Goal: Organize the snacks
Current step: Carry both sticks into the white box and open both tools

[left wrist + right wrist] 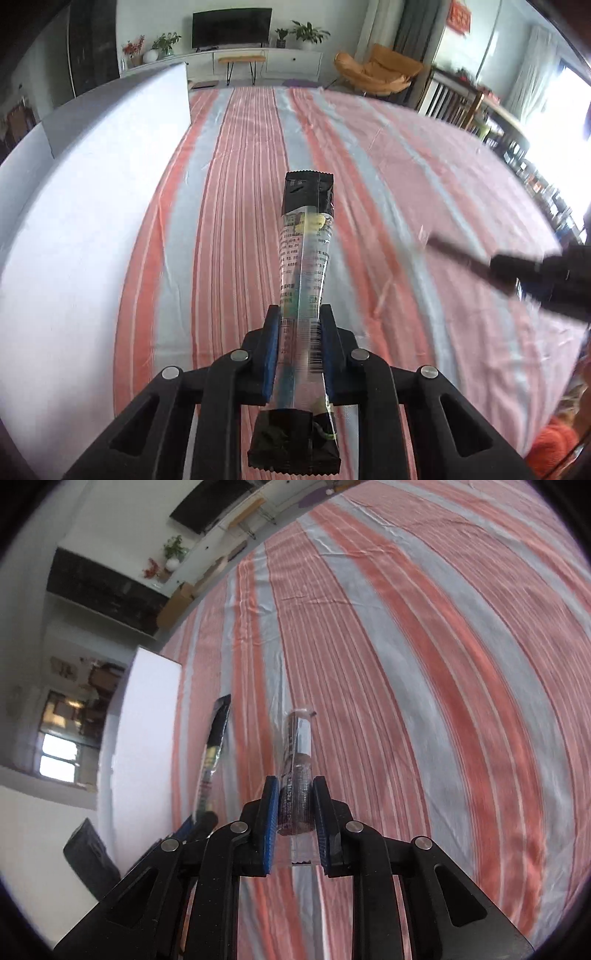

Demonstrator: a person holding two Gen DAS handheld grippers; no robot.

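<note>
1. Left gripper: blue pads clamped on a long snack packet, clear middle, black ends, held lengthwise along the fingers, lifted off the cloth.
2. Right gripper: pads closed on a second snack stick, clear wrap, brown contents, also clear of the surface.
3. From the left wrist view the right gripper is a blurred dark shape at the right edge; whether it touches the cloth cannot be told.
4. Surface: striped cloth, coral and pale grey-blue bands, slightly wrinkled.
5. White box stands at the cloth's left side.
6. Room beyond: TV on a white low cabinet, potted plants, orange lounge chair, bright window at right.
</note>
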